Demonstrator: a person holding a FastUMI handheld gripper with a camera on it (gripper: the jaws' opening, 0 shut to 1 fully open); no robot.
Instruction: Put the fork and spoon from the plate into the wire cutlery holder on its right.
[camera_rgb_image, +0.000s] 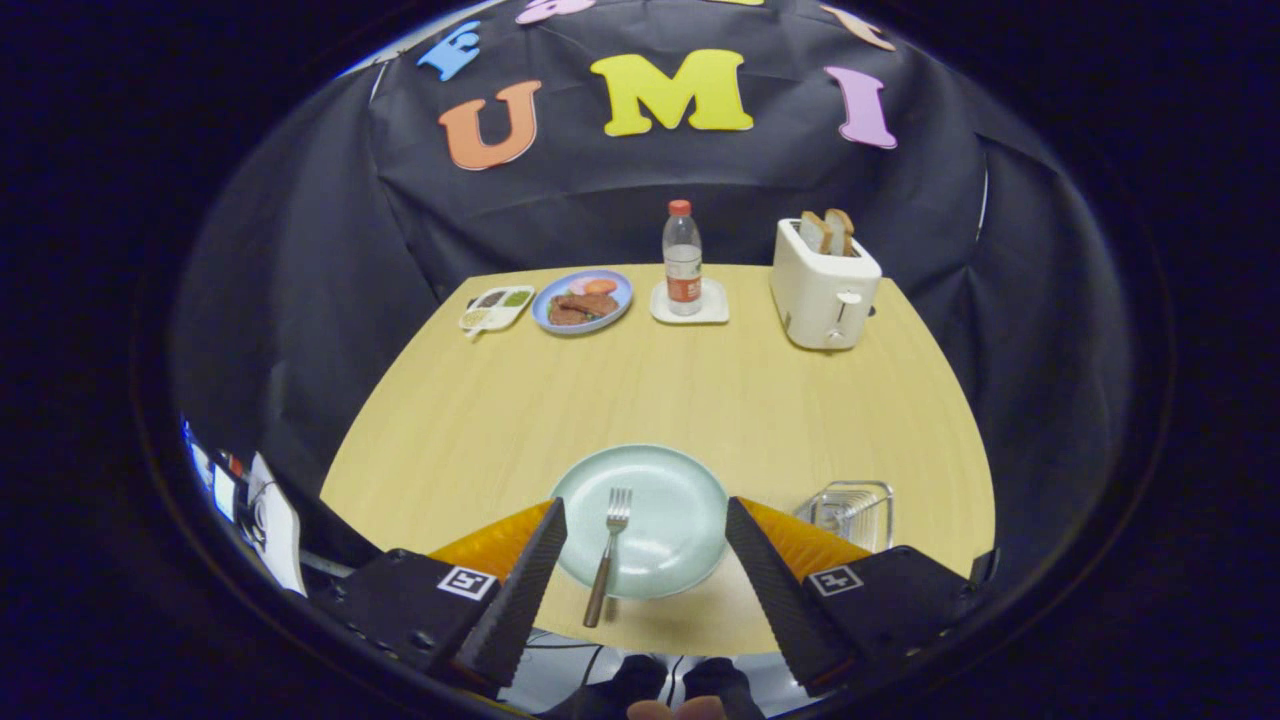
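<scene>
Fork (607, 550) lies on the pale green plate (680, 500), tines toward twelve o'clock, its brown handle running back toward six o'clock and hanging over the plate's near rim. The gripper (645, 525) hovers above the plate with its fingers spread wide, empty, one on each side of the plate and the fork between them, nothing touched. The wire cutlery holder (850, 512) stands on the wooden table (700, 390) at about three o'clock from the plate, just beyond the right-side finger; whether anything sits inside it cannot be told. Well beyond, along the table's far edge, are a white toaster (822, 290) with two bread slices at one o'clock, a plastic bottle (682, 258) on a white coaster at twelve, and a blue plate of food (582, 301) beside a small white divided tray (496, 307) at eleven.
</scene>
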